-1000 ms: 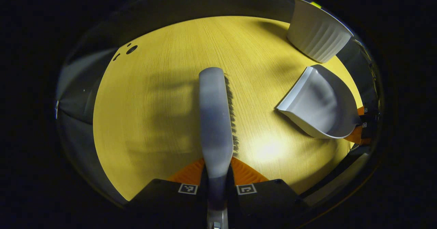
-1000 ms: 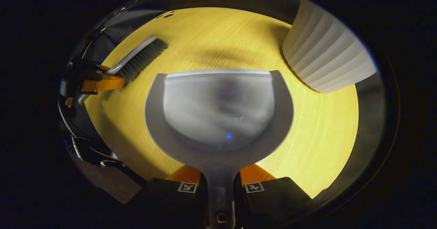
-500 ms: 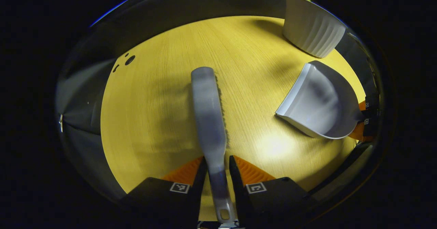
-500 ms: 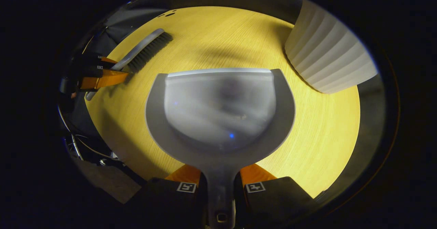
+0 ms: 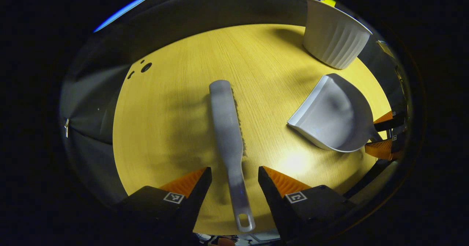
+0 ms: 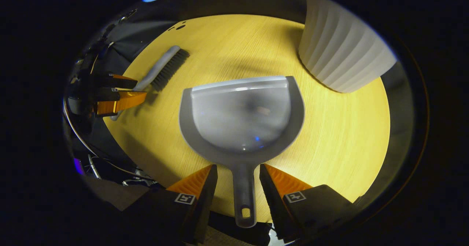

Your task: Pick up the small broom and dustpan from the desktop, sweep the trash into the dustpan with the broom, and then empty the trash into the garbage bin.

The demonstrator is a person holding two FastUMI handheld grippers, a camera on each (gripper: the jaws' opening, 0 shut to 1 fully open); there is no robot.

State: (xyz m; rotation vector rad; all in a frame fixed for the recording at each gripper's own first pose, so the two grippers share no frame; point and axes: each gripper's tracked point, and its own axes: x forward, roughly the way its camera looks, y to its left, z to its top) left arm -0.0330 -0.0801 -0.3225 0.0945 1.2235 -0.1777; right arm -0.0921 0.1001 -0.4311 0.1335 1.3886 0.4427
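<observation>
Both grippers have let go since the earlier frames: a second ago each was clamped on its handle, and now the fingers stand apart on either side with gaps showing.

Left gripper view: left gripper (image 5: 234,174) has its fingers spread, not touching the broom (image 5: 227,128). Broom lies flat on the yellow wood-grain table (image 5: 165,110), handle pointing near, running between the fingers, hanging hole at the near table edge. Head points far; bristles peek out along its right side. Dustpan (image 5: 333,116) rests on the table to the right, mouth facing left toward the broom, well apart from it. Right gripper (image 5: 383,134) sits at the dustpan's handle end on the right edge of the view. White ribbed garbage bin (image 5: 335,37) stands upright at the far right, just beyond the dustpan. Small dark holes (image 5: 146,67) in the table at the far left.

Right gripper view: right gripper (image 6: 238,178) likewise open, a finger on each side of the dustpan (image 6: 242,117) handle, clear gaps both sides. Dustpan lies flat on the table (image 6: 340,128), mouth facing far, handle hole at the near edge. Faint pale speck inside the pan; cannot tell what it is. Garbage bin (image 6: 344,55) at the far right, near the pan's right corner, not touching. Broom (image 6: 161,68) lies at the far left, bristles facing right, with the left gripper (image 6: 137,88) open around its handle end.
</observation>
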